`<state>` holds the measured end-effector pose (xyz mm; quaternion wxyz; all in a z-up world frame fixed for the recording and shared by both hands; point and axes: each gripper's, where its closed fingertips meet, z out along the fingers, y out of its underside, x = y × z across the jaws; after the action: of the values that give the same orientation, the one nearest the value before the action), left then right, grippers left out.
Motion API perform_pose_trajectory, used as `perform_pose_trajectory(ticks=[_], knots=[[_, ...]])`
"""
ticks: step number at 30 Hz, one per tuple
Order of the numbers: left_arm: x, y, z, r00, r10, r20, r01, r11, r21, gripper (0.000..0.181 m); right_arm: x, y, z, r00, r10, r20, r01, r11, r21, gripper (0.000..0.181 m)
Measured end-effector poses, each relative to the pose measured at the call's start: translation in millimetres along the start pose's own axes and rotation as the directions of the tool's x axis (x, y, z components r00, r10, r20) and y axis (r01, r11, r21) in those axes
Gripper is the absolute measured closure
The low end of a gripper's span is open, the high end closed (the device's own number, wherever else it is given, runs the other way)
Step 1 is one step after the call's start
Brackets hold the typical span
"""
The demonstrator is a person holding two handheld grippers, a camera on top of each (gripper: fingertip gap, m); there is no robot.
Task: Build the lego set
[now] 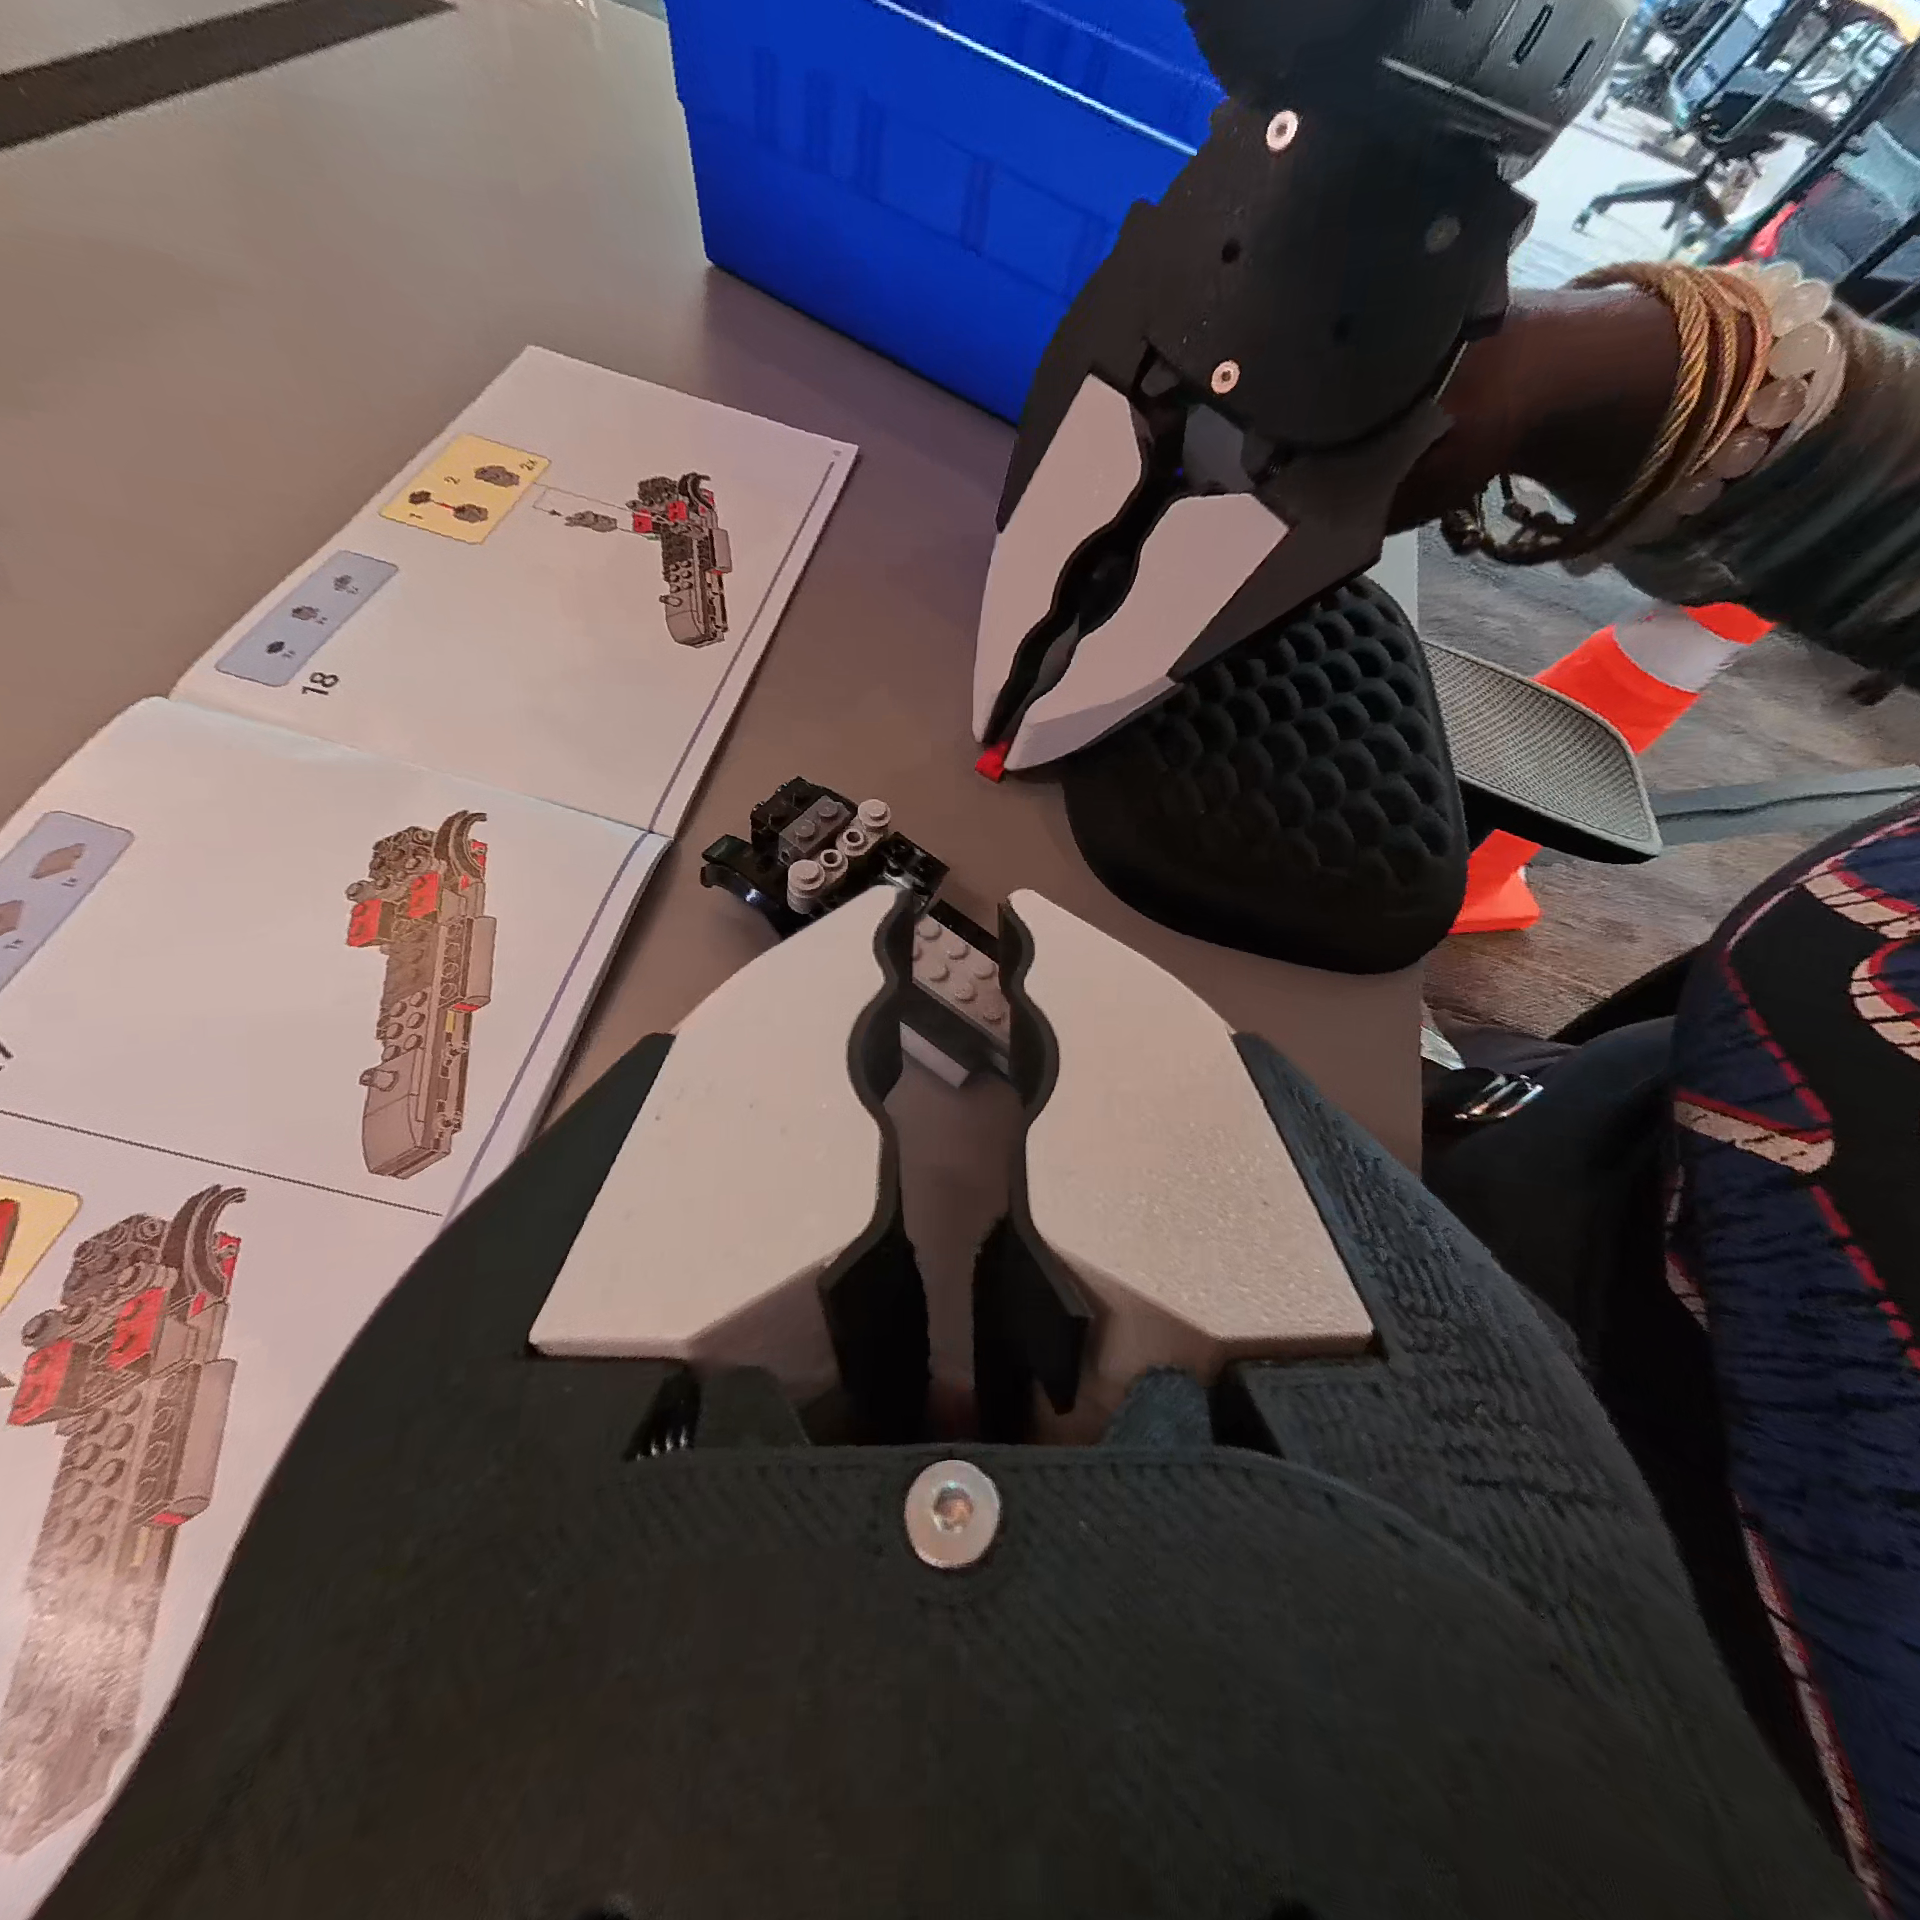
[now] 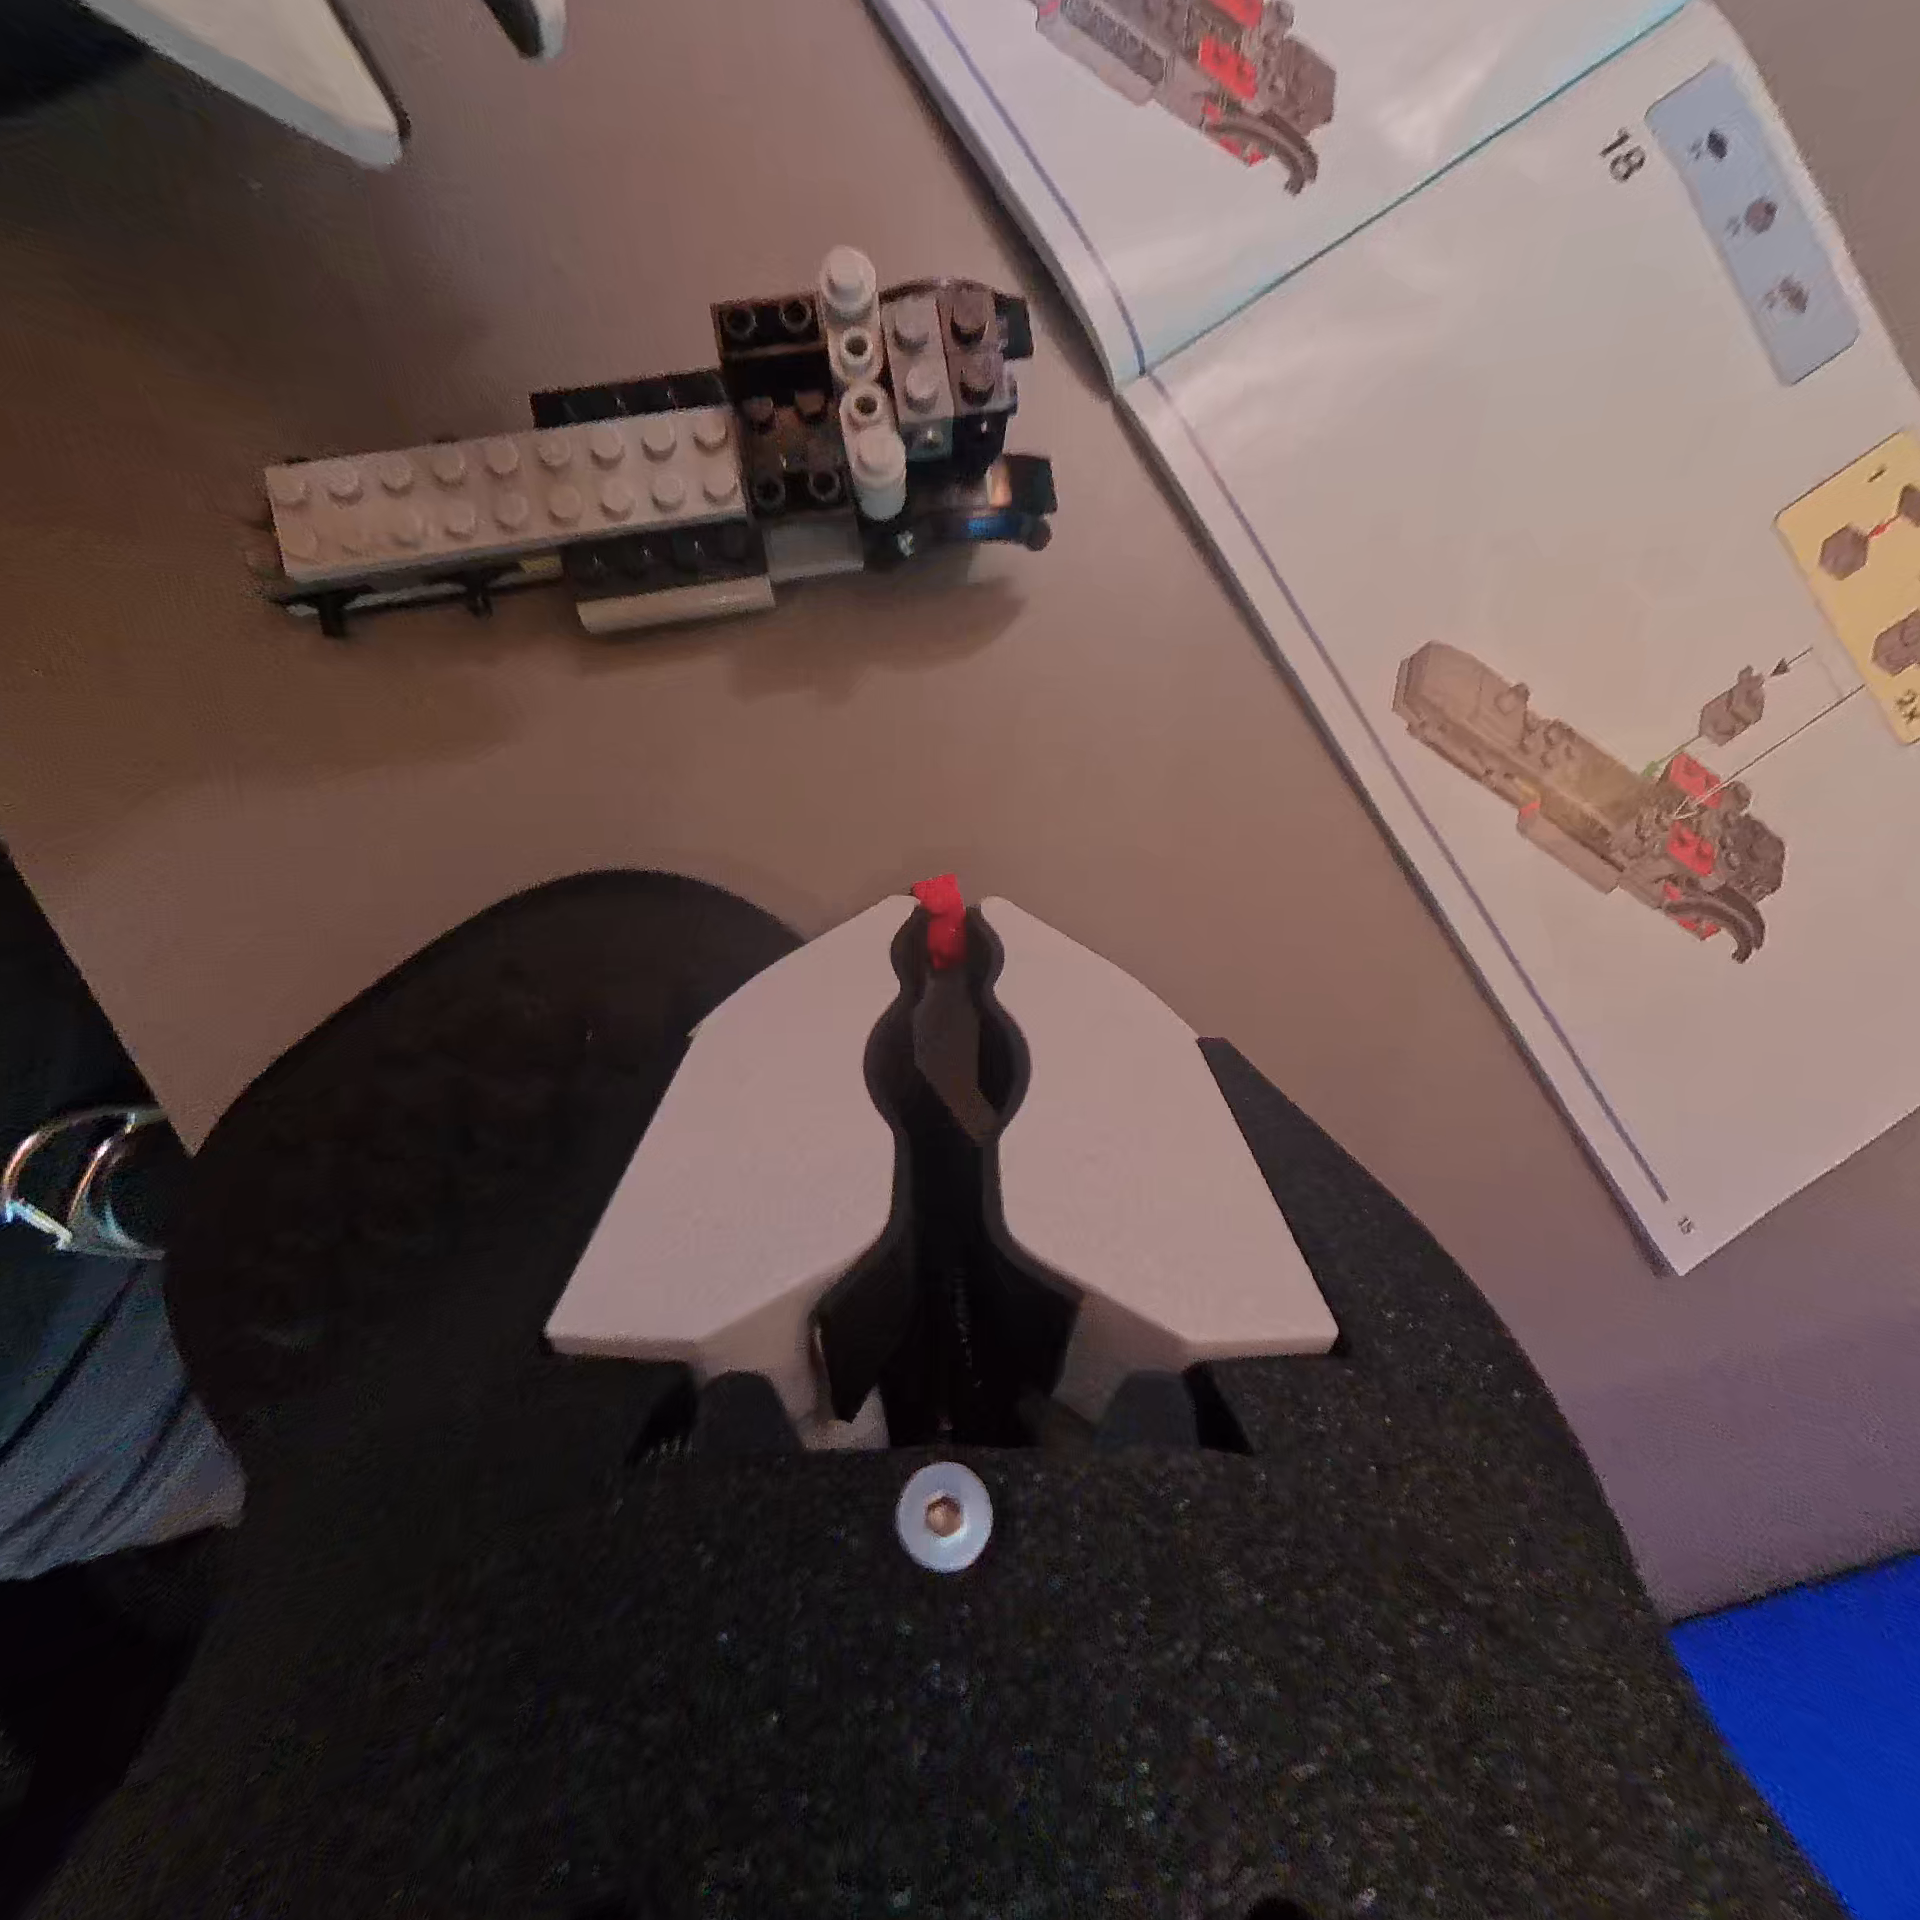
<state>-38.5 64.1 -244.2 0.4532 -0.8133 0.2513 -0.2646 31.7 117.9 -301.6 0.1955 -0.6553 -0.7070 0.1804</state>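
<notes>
Right tool (image 2: 945, 914) pinching half-hidden red piece (image 2: 938, 923)

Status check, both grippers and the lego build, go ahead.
Left gripper open around the build, not clamped. Right gripper shut on red piece, off to the side. Manual beside build, path clear.

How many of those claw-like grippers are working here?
2: the left gripper hovers open above the grey-black lego model; the right gripper pinches a small red piece nearby.

Even indoor light, fisheye-warped edges.
</notes>
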Motion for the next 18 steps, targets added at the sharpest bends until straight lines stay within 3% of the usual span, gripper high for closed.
perform_pose_trajectory(ticks=[6, 12, 18], knots=[[-11.1, -15.2, -2.1, 0.989, 0.103, 0.103, -0.111, 0.991, 0.077, 0.153, 11.4, -38.5, -5.0, 0.975, 0.218, 0.053, -0.224, 0.950, 0.217, 0.181], [-21.0, -20.7, -3.4, 0.951, 0.230, 0.206, -0.247, 0.967, 0.064, 0.152, 14.9, -34.2, -5.6, 0.973, 0.225, 0.044, -0.229, 0.953, 0.198, 0.180], [-22.1, -17.0, -3.0, 0.959, 0.197, 0.206, -0.216, 0.974, 0.074, 0.149, 11.7, -34.5, -13.3, 0.977, 0.209, 0.043, -0.213, 0.960, 0.182, 0.169]])
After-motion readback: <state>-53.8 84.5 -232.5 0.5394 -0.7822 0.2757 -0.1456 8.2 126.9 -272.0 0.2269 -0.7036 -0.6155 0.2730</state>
